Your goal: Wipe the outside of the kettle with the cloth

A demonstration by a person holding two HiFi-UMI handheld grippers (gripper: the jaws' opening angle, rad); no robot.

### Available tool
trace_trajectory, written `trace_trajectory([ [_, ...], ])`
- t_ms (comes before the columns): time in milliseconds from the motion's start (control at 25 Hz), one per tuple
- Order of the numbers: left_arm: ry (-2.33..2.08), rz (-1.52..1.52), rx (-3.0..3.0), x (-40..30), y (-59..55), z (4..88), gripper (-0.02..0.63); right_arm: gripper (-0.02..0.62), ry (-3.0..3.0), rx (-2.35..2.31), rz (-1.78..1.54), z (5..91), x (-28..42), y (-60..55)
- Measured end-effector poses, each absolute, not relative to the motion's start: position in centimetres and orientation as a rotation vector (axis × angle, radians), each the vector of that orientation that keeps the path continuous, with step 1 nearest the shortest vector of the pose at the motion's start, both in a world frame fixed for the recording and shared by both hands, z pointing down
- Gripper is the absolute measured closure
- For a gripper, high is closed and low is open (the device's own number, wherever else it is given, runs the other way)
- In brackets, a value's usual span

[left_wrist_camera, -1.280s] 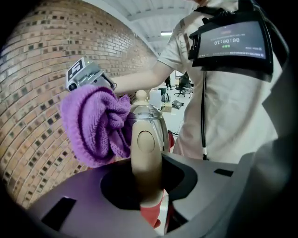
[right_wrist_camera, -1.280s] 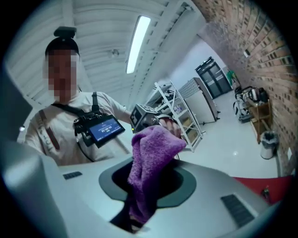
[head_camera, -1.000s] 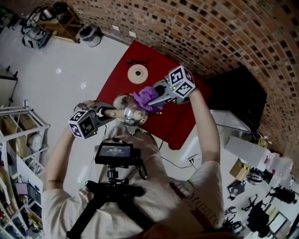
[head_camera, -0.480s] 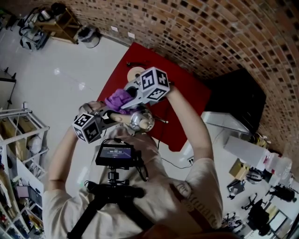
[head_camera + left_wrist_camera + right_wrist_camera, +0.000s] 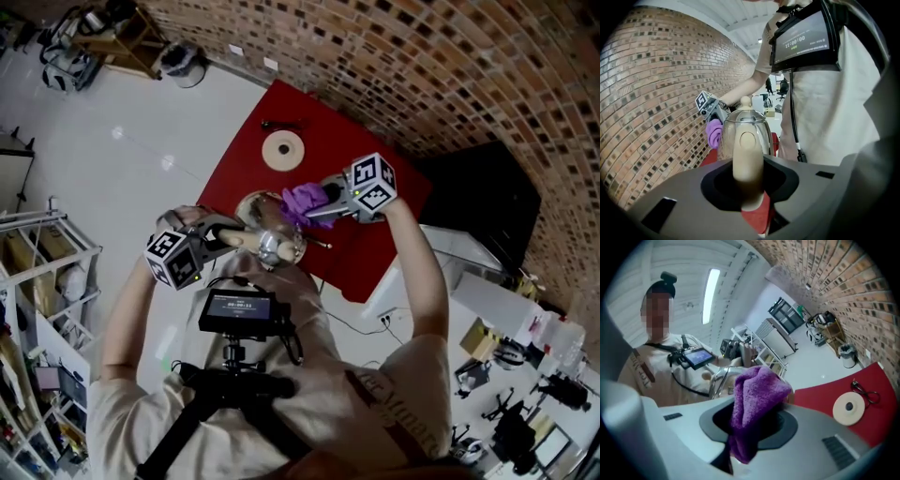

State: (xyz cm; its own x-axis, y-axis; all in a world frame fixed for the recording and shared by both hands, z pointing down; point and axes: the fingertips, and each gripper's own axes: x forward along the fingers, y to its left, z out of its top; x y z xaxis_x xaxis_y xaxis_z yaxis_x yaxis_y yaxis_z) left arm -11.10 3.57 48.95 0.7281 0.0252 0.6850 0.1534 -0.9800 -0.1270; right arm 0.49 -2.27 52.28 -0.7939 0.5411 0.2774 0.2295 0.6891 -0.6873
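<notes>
**Head view.** My left gripper [image 5: 228,236] is clamped on the beige handle [image 5: 244,240] of the steel kettle [image 5: 265,225]. The kettle is at the near corner of the red mat [image 5: 361,253]. My right gripper [image 5: 317,203] pinches the purple cloth [image 5: 302,199], which is bunched against the kettle's far side. A tape roll [image 5: 283,150] lies farther up the mat, well apart from the kettle.

**Left gripper view.** The jaws are closed on the handle, which rises between them to the kettle body. The kettle is upright, with the lid knob on top. The cloth touches its left flank, and the right gripper is behind the cloth. There is a brick wall [image 5: 656,93] to the left and my chest screen [image 5: 806,40] above.

**Right gripper view.** The jaws are pressed on a fold of the cloth, and the wad stands up from them. The kettle's shiny body shows just behind it. The tape roll lies on the mat to the right.
</notes>
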Motion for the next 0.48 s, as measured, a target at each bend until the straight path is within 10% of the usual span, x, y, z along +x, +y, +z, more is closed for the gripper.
trace_trajectory([
  [480, -0.169, -1.142, -2.705, -10.6, 4.0, 50.5, 0.512, 0.483, -2.364, -0.748, 0.503, 49.3, -14.2, -2.3],
])
